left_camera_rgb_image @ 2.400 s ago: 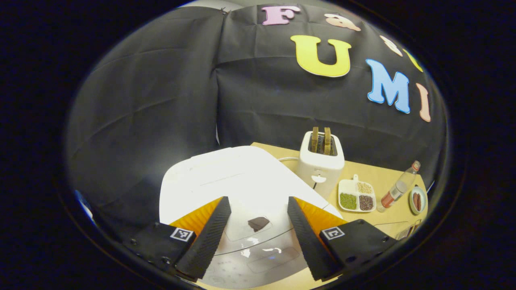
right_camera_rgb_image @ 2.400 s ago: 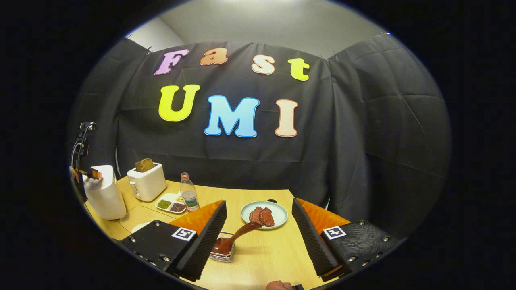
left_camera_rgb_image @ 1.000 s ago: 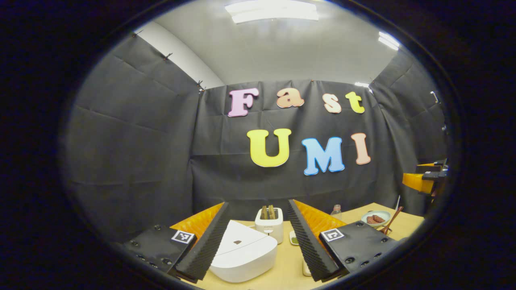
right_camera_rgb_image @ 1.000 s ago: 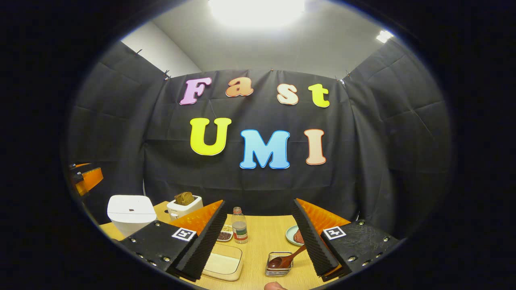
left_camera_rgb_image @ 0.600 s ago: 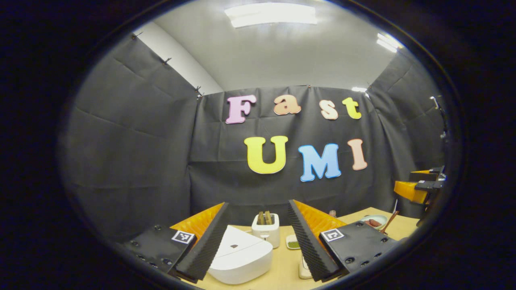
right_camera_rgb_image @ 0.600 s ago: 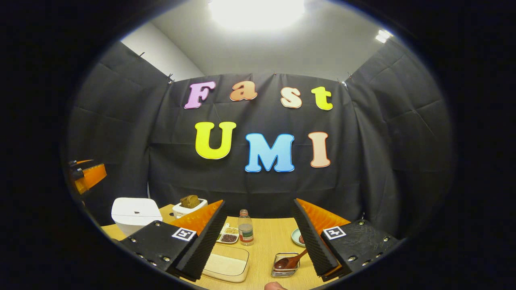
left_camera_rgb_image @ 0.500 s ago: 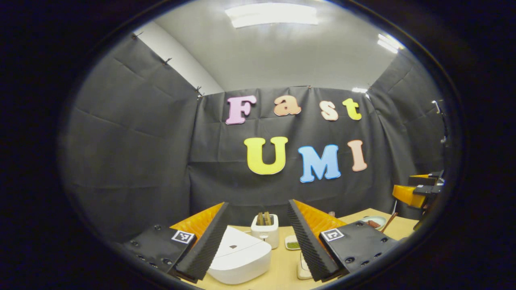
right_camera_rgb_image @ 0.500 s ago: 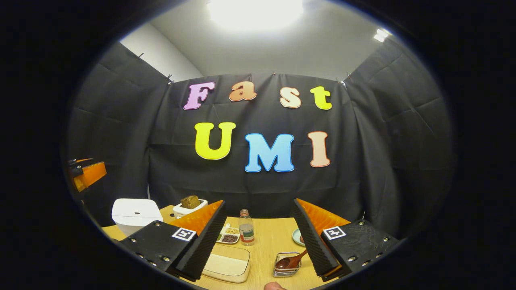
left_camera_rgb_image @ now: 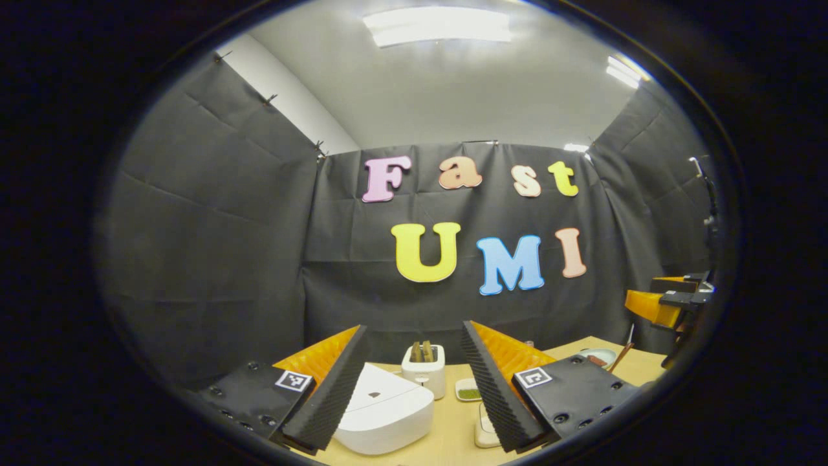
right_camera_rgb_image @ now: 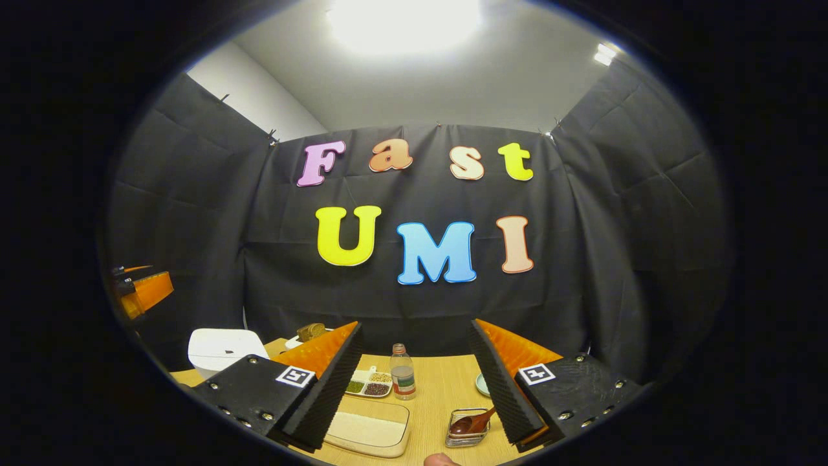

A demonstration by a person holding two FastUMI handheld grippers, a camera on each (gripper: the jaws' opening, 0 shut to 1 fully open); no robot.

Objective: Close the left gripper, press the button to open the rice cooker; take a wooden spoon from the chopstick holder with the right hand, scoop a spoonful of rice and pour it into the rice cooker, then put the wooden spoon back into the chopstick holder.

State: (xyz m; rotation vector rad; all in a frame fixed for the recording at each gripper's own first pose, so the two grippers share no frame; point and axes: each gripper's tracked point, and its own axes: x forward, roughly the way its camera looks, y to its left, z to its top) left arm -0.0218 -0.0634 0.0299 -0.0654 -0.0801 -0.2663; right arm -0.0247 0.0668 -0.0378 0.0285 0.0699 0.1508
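Observation:
The white rice cooker (left_camera_rgb_image: pixel 388 414) stands low between my left gripper's (left_camera_rgb_image: pixel 413 327) fingers, some way ahead, with its lid down. That gripper is open and holds nothing. In the right gripper view the cooker (right_camera_rgb_image: pixel 223 346) stands at the far left of the table. A dark wooden spoon (right_camera_rgb_image: pixel 475 422) leans in a small metal chopstick holder (right_camera_rgb_image: pixel 467 435) just inside the right finger of my open right gripper (right_camera_rgb_image: pixel 416 325). A shallow container of white rice (right_camera_rgb_image: pixel 369 430) lies by its left finger. Each gripper shows at the other view's edge: the right gripper (left_camera_rgb_image: pixel 650 307), the left gripper (right_camera_rgb_image: pixel 145 291).
On the wooden table (right_camera_rgb_image: pixel 436 388) stand a white toaster (left_camera_rgb_image: pixel 424 369) with bread, a sectioned dish of beans (right_camera_rgb_image: pixel 369 385), a small bottle (right_camera_rgb_image: pixel 403 373) and a pale plate (right_camera_rgb_image: pixel 482 384). A fingertip (right_camera_rgb_image: pixel 440 459) shows at the bottom edge.
Both grippers have drawn back and risen from the table, staying open. The left one was close above the cooker lid, the right one just over the spoon; both now sit farther off.

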